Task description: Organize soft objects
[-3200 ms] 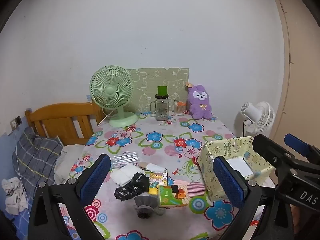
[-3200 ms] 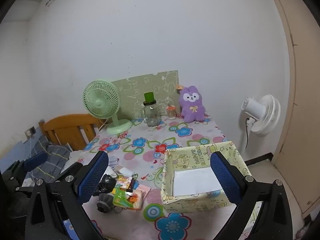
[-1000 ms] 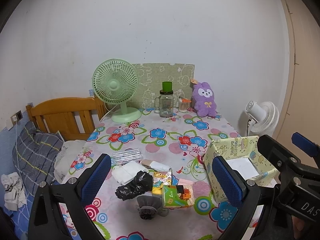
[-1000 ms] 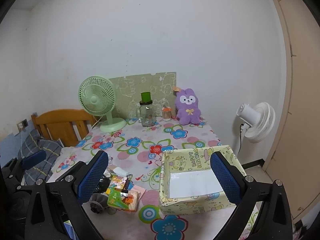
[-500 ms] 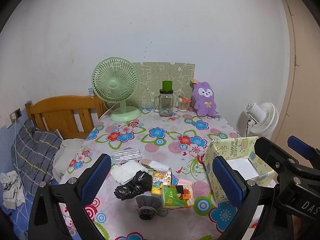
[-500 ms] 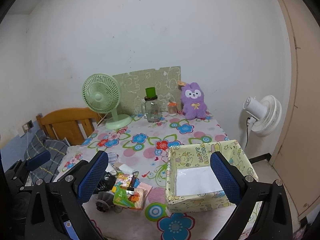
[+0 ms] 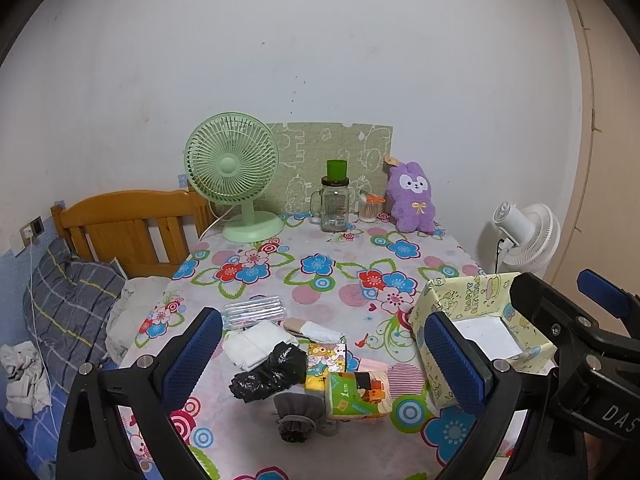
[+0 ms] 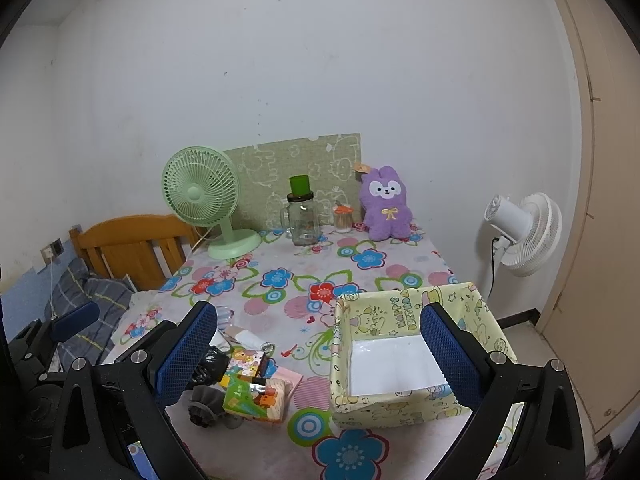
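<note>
You're at the start: both grippers, left (image 7: 320,364) and right (image 8: 320,352), hover with fingers spread, holding nothing. Next, pinch the black plastic bag (image 7: 272,372) at lower centre, then carry it to the yellow box (image 8: 404,320).

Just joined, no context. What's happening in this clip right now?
A person holds both grippers above a flowered table, both open and empty. The left gripper faces a pile of small soft items: black bag, white cloth, tissue packs, grey sock. The right gripper looks onto the yellow box, which holds none of them. Nothing is grasped yet.
</note>
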